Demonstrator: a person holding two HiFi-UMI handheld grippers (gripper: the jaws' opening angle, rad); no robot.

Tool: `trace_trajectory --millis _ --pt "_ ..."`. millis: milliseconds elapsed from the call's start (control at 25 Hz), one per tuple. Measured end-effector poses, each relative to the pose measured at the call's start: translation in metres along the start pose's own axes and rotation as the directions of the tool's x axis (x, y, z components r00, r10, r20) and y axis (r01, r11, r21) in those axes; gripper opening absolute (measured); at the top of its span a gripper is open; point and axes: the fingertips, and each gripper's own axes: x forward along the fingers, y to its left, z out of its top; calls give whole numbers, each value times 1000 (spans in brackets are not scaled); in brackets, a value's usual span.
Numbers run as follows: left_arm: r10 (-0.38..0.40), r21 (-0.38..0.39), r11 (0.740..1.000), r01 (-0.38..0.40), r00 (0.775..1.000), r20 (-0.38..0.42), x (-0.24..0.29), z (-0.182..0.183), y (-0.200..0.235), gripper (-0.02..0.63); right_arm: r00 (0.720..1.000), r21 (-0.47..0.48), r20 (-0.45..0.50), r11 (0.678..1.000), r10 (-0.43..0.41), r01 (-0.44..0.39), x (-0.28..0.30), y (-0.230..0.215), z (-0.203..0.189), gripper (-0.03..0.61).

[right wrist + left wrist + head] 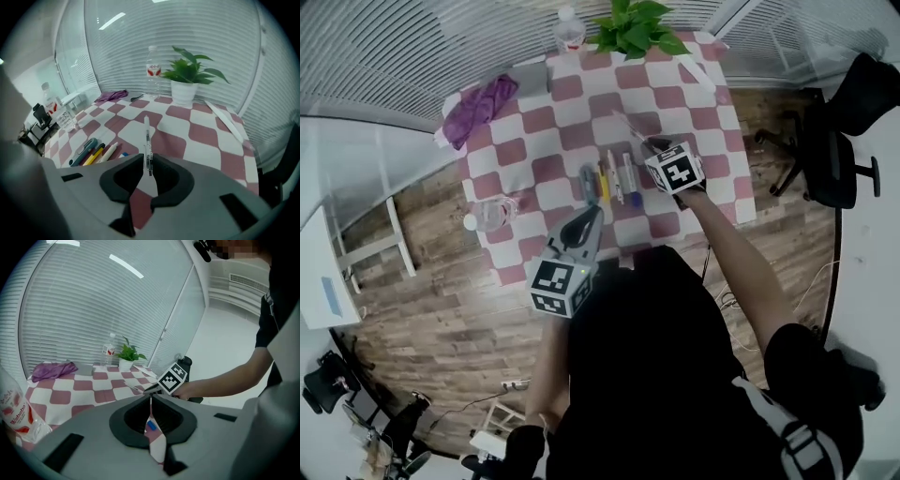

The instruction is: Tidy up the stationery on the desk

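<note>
My right hand-held gripper [149, 161] pinches a clear pen [147, 138] just beside the row of pens [609, 180] on the tabletop [553, 141]. My left hand-held gripper [150, 401], closed and empty, hangs near that row. Most pens look sorted, so I judge this one goes in next.

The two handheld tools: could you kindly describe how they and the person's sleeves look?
Both the left tool and right tool have light grey bodies with dark grey jaw linings, each carrying a white cube printed with black square markers. The person wears a black short-sleeved top.
</note>
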Motion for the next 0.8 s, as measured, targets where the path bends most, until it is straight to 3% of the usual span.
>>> trace_trajectory --millis 160,440,680,800 --pt "-50 33 998 51 998 -23 -3 -4 -3 35 999 169 19 985 -49 45 -15 5 -23 75" --pt "-109 71 991 113 993 -50 -11 -10 -6 35 995 391 33 917 -94 74 -31 28 -58 76" --pt "-128 87 987 133 990 -58 -20 -15 -5 35 988 523 33 845 -148 109 -39 45 -85 76" --pt "-128 90 987 134 990 -63 -25 -18 -3 35 986 539 24 833 -165 126 -39 50 -94 76"
